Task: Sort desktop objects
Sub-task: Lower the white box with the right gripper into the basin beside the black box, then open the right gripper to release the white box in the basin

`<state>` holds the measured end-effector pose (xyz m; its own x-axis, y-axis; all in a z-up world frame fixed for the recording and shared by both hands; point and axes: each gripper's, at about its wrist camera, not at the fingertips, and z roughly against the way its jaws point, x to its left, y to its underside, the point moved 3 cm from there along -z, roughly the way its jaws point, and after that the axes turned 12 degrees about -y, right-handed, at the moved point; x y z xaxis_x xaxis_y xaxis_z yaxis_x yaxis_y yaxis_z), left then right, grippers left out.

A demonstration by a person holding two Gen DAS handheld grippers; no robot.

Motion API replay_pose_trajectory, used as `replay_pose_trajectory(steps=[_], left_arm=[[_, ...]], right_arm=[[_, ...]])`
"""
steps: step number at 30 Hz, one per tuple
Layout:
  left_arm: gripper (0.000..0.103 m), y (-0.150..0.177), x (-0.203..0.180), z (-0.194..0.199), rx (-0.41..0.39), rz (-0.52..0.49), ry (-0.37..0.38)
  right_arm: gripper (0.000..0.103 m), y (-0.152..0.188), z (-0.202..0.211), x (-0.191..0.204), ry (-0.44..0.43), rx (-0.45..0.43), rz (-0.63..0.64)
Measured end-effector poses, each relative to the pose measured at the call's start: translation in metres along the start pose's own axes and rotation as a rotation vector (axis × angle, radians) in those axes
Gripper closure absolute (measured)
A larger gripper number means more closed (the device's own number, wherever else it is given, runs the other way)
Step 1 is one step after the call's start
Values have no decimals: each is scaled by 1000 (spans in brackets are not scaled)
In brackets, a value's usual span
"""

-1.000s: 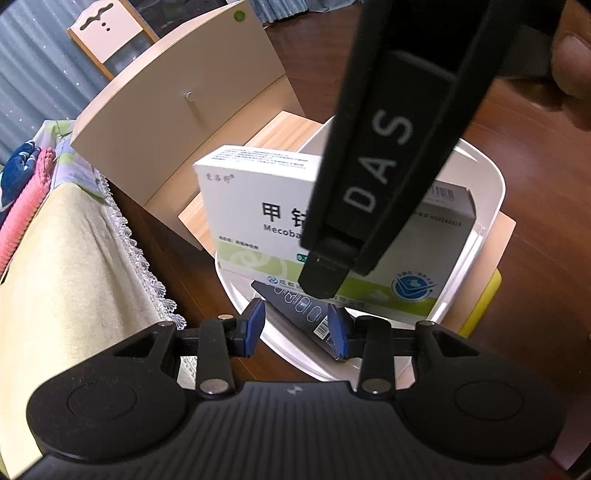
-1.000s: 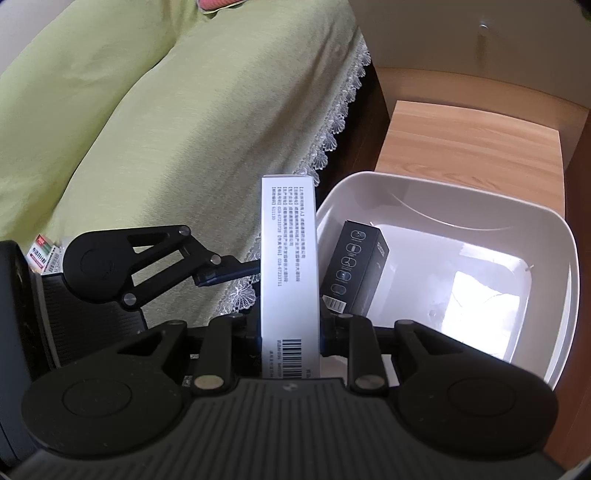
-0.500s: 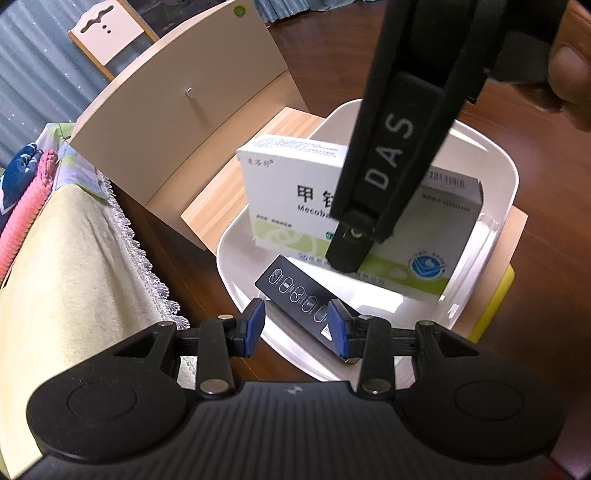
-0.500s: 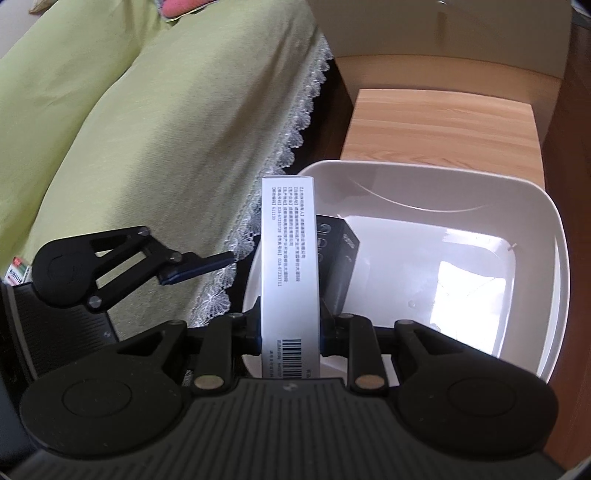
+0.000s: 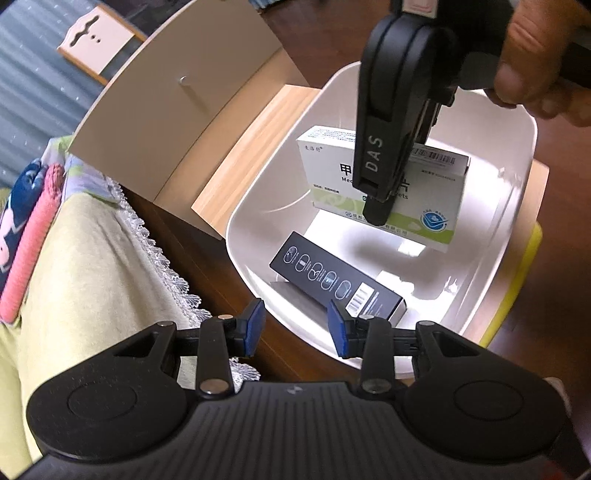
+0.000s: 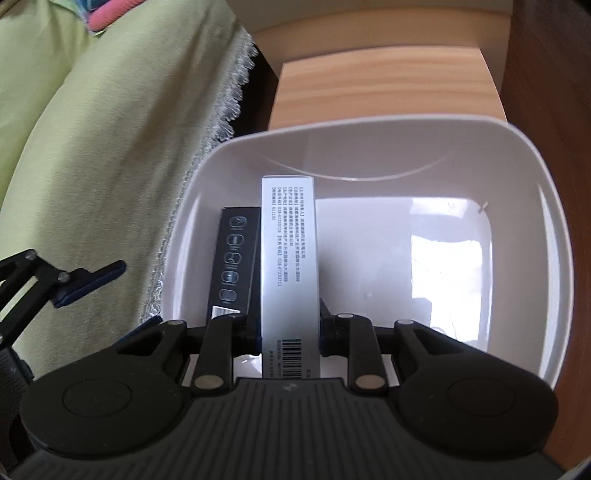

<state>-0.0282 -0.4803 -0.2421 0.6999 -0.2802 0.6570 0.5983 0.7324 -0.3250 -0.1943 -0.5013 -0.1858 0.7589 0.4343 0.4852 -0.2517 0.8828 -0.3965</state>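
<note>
Gripping the white medicine box (image 5: 384, 184) over the white basin (image 5: 517, 206) — right gripper (image 6: 290, 328), stamped "DAS".
Its face reads "Mec…", green band below, barcode on the edge; a black icon-printed box (image 5: 332, 284) lies at 7 o'clock inside — left gripper (image 5: 297, 326) gapes empty.

We see a dark brown wooden worktop (image 5: 561, 122) with a light wood-grain board (image 6: 384, 88) on it, backed by a beige cabinet panel (image 5: 155, 107) with a small knob (image 5: 183, 80). Left of it: bed with yellow-green, lace-edged cover (image 6: 92, 155) and pink and blue folded textiles (image 5: 26, 206). Behind: grey-blue curtain (image 5: 29, 74), cream chair back (image 5: 96, 35).
</note>
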Motion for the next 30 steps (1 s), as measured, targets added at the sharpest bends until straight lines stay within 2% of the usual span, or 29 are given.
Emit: replay_pose_trajectory(steps=[6,9,14,20,30], left_arm=[[57,0,-4,-6,2,-39,-31],[57,2,-6,-8,20,-61,-74],[57,10,-11,-13,53,-153,-122],[57,14,-4,-19,90,-153,-171],[57,19,2,-20,110,-120,-167]], right_arm=[[81,-2,-19,-9,1,3,-35],[81,-2,-29,-13,9,7,-46],[81,-5,-47,-14,16,22,-55],[81,-7,-59,-16,21,14,-71],[81,-9,-74,-27,8,4,-131]])
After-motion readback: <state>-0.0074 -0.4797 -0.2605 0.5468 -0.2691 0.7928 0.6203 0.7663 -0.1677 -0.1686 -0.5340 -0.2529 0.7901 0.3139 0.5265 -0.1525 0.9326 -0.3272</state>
